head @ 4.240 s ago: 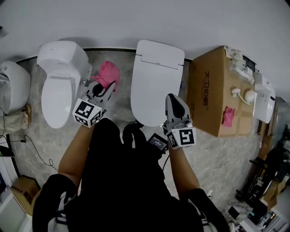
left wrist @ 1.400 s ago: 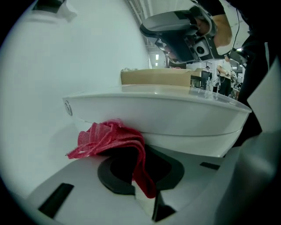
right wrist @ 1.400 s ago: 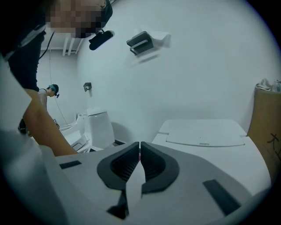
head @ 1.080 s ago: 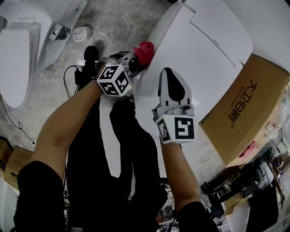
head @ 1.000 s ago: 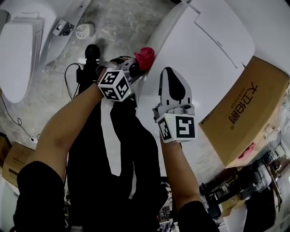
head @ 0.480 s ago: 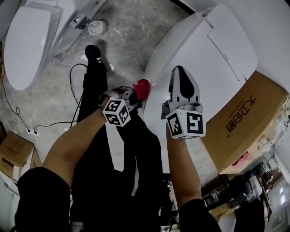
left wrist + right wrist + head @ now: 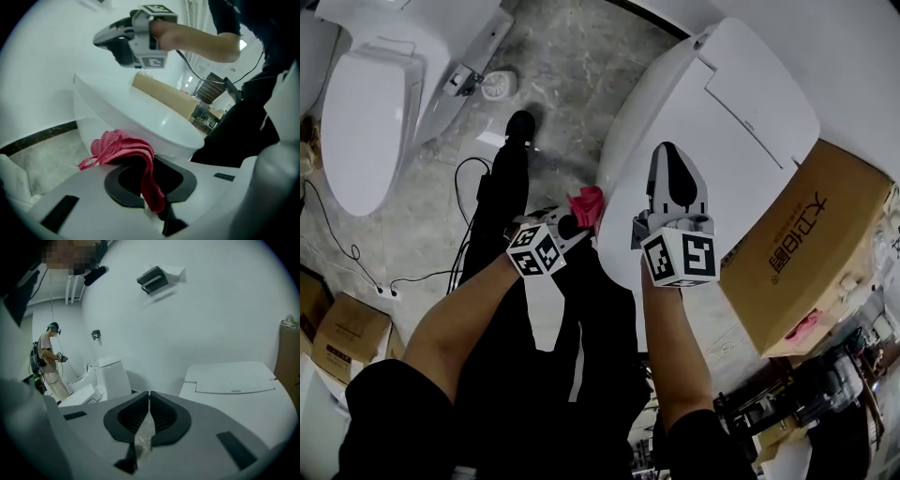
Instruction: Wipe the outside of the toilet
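The toilet (image 7: 712,131) you were wiping filled the upper right of the head view, lid down, with the cardboard box (image 7: 806,253) just beside it at the right edge and a second toilet (image 7: 366,122) well apart at the upper left. Your right gripper (image 7: 668,155) hung over the lid near the frame's centre, and its own view showed the jaws pressed together on nothing. Your left gripper (image 7: 567,225) sat lower, left of centre, against the bowl's curved side, pinching the red cloth (image 7: 586,202). In the left gripper view only a narrow fold of the cloth (image 7: 122,147) ran down between the jaws, and the rest was bunched out front toward the porcelain; I could not tell whether it was pressed on the bowl or just short of it. My worry was that thin hold: dragging along the curve could have pulled the fold free and dropped the cloth on the floor (image 7: 553,84). A bunched wad would also have touched only a small patch, leaving streaks unwiped. The cables (image 7: 459,202) by your foot were a tripping risk if you stepped round.
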Demonstrator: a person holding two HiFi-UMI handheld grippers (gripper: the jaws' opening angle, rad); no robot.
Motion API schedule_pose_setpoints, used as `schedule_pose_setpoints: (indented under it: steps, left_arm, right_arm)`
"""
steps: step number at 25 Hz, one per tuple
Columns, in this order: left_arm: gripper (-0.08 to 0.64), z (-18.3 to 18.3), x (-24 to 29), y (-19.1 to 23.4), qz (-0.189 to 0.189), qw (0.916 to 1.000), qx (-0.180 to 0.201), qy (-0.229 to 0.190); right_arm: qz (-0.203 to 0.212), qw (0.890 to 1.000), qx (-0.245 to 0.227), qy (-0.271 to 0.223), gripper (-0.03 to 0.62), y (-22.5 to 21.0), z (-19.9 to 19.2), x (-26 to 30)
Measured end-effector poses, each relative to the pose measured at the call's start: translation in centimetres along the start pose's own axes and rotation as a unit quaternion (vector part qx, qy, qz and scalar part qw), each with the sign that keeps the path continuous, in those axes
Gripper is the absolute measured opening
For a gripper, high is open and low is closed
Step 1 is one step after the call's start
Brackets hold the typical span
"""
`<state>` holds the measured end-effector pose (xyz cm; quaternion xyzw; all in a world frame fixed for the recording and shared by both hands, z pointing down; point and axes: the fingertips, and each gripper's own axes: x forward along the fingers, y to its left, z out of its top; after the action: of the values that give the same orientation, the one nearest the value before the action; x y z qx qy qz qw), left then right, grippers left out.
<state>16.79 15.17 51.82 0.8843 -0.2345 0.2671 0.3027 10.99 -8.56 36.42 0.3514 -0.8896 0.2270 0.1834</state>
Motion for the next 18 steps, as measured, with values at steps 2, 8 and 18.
schedule_pose_setpoints:
  steps: [2,8,18]
  left_arm:
    - [0.057,2.6,-1.7,4.7,0.030,0.9994,0.002,-0.020]
    - [0.057,12.1,-2.1,19.8,0.081,0.9937,0.046,-0.062]
    - [0.057,19.6,5.6,36.4,0.077,0.9880,0.131,-0.026]
  right_arm:
    - [-0.012,1.000,0.007,-0.009,0.037,-0.5,1.0,0.4]
    - [-0.061,0.998,0.015,-0.024,0.037,-3.4,3.6,3.2]
    - [-0.151,0.987,0.022,-0.041,0.037,-12.0,8.2,12.1]
